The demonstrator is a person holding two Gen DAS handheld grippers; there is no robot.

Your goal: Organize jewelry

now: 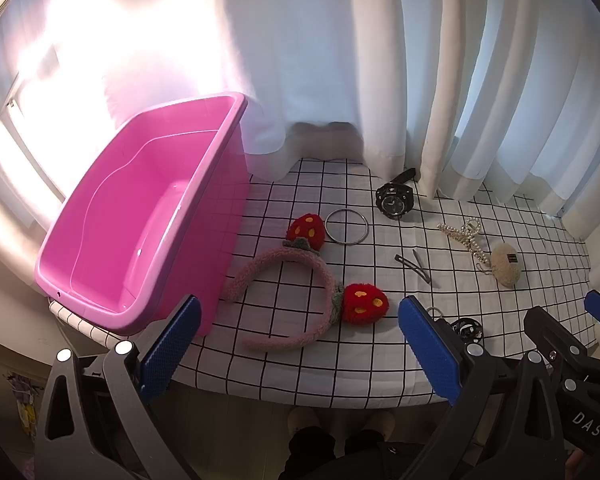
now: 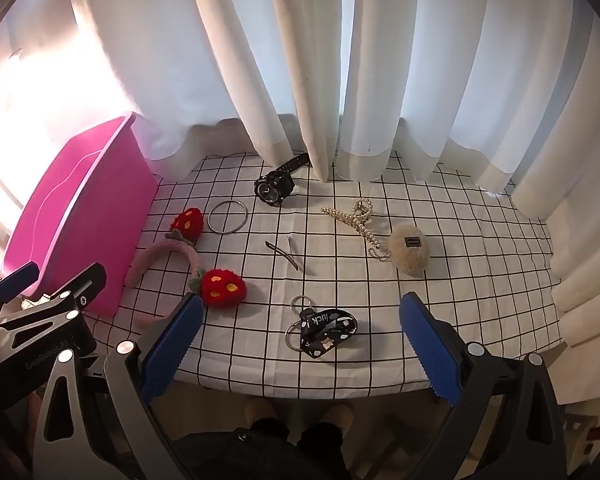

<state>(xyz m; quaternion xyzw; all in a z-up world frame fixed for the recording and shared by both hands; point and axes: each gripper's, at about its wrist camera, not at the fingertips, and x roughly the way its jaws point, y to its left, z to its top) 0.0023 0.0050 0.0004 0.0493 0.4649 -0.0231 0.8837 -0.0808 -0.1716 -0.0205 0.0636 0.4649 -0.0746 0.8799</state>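
A pink plastic bin stands empty at the table's left; it also shows in the right wrist view. On the checked cloth lie a pink headband with red strawberries, a silver bangle, a black watch, a pearl hair claw, a fuzzy beige clip, thin hairpins and a black keychain strap with rings. My left gripper is open over the front edge, near the headband. My right gripper is open above the keychain.
White curtains hang along the back and right of the table and touch the cloth. The table's front edge is just under both grippers. The person's feet show below it.
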